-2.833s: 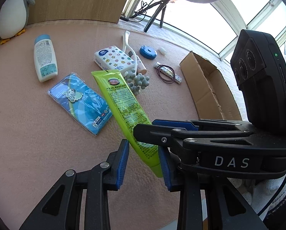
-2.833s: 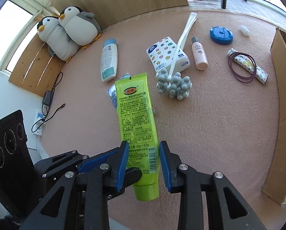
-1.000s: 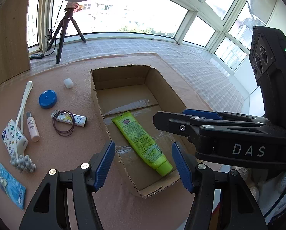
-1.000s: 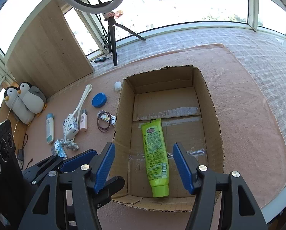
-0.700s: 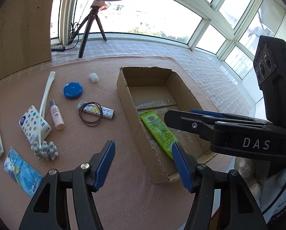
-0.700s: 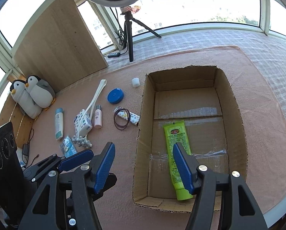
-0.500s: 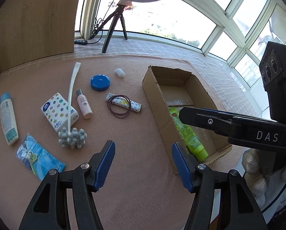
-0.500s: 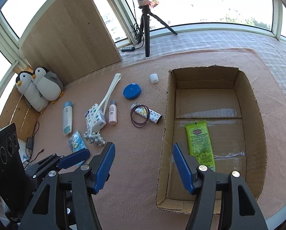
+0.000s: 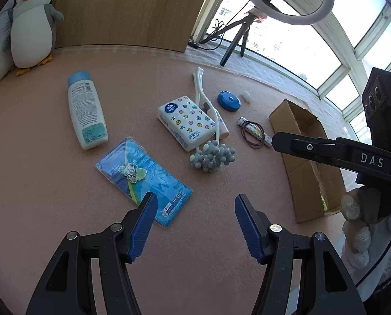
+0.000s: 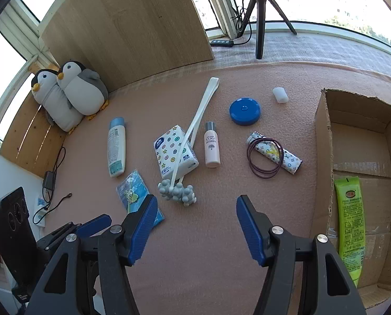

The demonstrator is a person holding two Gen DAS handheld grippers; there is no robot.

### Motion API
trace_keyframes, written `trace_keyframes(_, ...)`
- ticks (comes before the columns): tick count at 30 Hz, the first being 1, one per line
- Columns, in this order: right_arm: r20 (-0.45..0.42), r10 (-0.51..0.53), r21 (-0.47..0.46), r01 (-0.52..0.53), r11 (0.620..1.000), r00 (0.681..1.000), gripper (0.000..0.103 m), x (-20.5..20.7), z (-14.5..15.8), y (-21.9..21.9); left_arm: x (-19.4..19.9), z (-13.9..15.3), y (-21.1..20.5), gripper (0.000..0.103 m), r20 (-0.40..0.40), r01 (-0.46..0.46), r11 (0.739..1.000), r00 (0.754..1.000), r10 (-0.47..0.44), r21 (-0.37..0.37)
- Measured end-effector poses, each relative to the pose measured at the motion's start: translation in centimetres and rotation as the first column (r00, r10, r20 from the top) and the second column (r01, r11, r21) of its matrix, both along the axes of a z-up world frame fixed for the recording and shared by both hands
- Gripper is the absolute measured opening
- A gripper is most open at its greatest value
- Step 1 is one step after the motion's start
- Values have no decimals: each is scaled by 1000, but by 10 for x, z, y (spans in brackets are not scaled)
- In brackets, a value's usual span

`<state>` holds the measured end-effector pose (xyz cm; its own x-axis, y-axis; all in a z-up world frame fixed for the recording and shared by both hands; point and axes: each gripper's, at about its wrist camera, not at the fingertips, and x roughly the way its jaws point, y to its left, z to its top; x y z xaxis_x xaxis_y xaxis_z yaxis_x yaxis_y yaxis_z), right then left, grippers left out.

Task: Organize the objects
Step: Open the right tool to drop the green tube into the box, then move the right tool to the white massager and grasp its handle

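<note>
a: where do things stand?

b: both grippers are empty. the left gripper (image 9: 192, 220) has its fingers spread wide above the mat (image 9: 38, 183), and the right gripper (image 10: 194, 225) is spread just as wide, nothing between the pads of either.

a: and the stuff to sort?

b: the green tube (image 10: 350, 225) already lies flat in the box (image 10: 323, 157), lengthwise along its floor, probably so it leaves room beside it. the rest sits loose on the mat, left of the box: a white bottle (image 9: 86, 110), a blue packet (image 9: 145, 176), a tissue pack (image 9: 186, 120), a massager (image 10: 178, 193) with its long handle lying across that pack, a small pink bottle (image 10: 212, 148), a blue lid (image 10: 244, 110), a patterned tube (image 10: 276, 155) with hair ties (image 10: 263, 162) looped over it, and a small white cap (image 10: 279, 95).

a: why are the grippers up and open like that?

b: my guess is they're lining up for the next pick. both cameras look down over the pile, and the open jaws suit a fresh grasp. the blue packet lies just ahead of the left fingers, the massager head just ahead of the right ones.

a: anything awkward?

b: the massager handle rests on the tissue pack, so lifting the pack first would likely tip it. the hair ties may slide off the patterned tube if it's lifted carelessly. the packet is flat and thin, so pinching it off the mat could be fiddly.
</note>
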<state>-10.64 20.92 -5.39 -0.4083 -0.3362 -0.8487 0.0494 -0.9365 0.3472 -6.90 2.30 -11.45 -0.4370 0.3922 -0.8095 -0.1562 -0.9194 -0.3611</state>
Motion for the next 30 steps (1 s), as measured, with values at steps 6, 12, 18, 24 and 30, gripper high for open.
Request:
trace_keyframes(6, 42, 43, 23, -44, 999, 998, 59, -26, -19, -36, 1, 0, -18, 65, -2, -26, 1000, 1000, 26, 2)
trace_keyframes(12, 79, 40, 62, -45, 997, 996, 59, -44, -37, -46, 0, -2, -27, 65, 3, -43, 999, 999, 43, 5)
trace_keyframes(18, 110, 48, 42, -52, 998, 993, 35, -44, -46, -37, -7, -3, -29, 65, 2, -42, 999, 999, 42, 3)
trace_keyframes(24, 95, 46, 47, -50, 998, 994, 19, -36, -42, -30, -33, 4, -17, 65, -18, -40, 999, 999, 40, -2)
trace_keyframes(30, 94, 29, 23, -31, 999, 995, 15, -31, -41, -21, -71, 9, 12, 65, -35, -16, 1000, 999, 15, -13)
